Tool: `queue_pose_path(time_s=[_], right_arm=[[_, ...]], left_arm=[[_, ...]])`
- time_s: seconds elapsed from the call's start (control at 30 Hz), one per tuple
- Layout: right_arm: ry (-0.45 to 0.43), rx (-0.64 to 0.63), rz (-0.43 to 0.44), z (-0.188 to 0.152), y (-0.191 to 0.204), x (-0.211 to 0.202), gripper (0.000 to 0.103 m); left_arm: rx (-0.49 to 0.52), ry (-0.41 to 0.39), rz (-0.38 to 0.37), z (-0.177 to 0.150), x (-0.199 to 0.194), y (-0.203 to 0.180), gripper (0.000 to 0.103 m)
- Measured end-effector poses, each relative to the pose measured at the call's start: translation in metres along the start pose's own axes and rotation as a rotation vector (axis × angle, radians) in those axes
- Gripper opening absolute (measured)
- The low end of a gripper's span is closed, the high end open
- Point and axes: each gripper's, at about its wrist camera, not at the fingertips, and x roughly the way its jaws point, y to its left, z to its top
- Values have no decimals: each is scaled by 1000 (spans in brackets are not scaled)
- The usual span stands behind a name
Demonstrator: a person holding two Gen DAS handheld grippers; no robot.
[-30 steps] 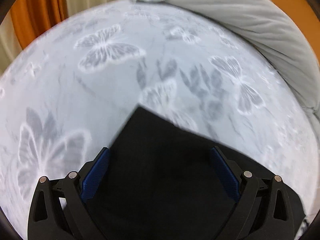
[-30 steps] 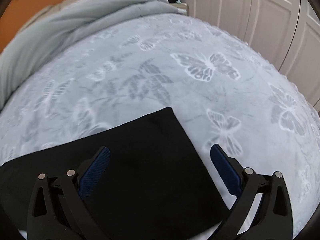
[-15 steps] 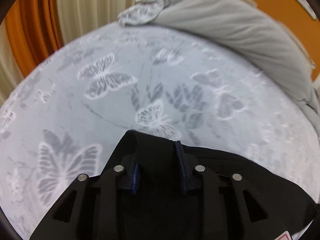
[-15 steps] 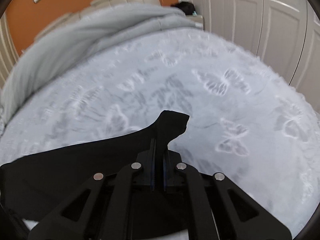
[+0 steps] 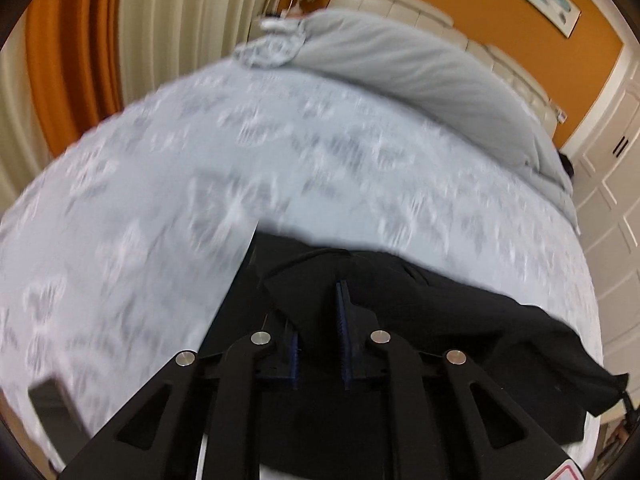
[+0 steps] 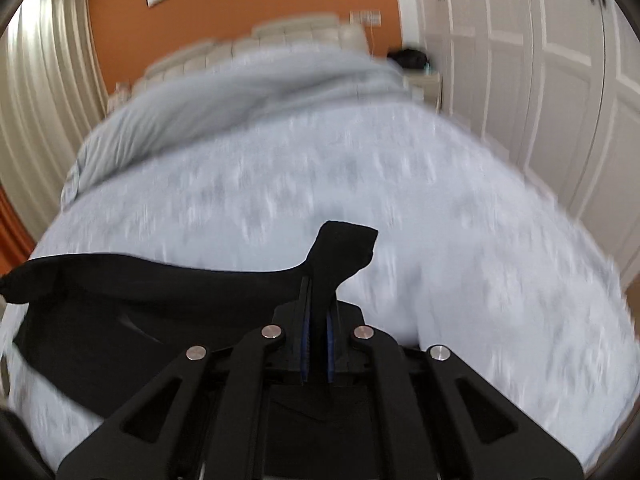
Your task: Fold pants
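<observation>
Left wrist view shows the left gripper (image 5: pixel 318 312) closing on a corner of the black pants (image 5: pixel 460 320), lifted over the butterfly bedspread (image 5: pixel 160 200). Right gripper (image 6: pixel 318 312) pinches another corner, jaws opening a little. Thin cloth could slip out, spoiling the fold.

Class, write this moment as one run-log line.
left gripper: closing on pants | right gripper: opening, pants corner between jaws | pants edge lifted off bed
</observation>
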Motion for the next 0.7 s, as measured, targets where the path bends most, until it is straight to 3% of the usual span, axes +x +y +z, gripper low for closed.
queue_pose_path(time_s=[0.07,0.1,0.13,0.17,0.27,0.37,0.5,0.6,0.7], right_arm=[[88,2,-41,-38,-10,6,25],[133,11,-71,-57,-16,8,45],[157,26,-111,-73,-22,7,62],[152,44,-139,-81,-25,3,65],[76,144,-120,-103,-33,-29,71],[13,277,-24,-103,-28,-56,72],[25,491,151,-94,-3,-49,72],[93,559,285,-90,30,-17,72],[142,607,302,-83,40,16,70]], left_arm=[[-7,39,10,-24,1,10,40],[-43,61,21,-40,0,18,47],[-78,65,20,-49,-3,23,62],[-140,60,-9,-62,-10,30,75],[-287,49,-118,-83,-28,41,87],[-426,84,-182,-94,-23,41,87],[-665,219,-258,-116,23,33,87],[-681,270,-336,-123,55,18,84],[-688,260,-356,-122,62,18,68]])
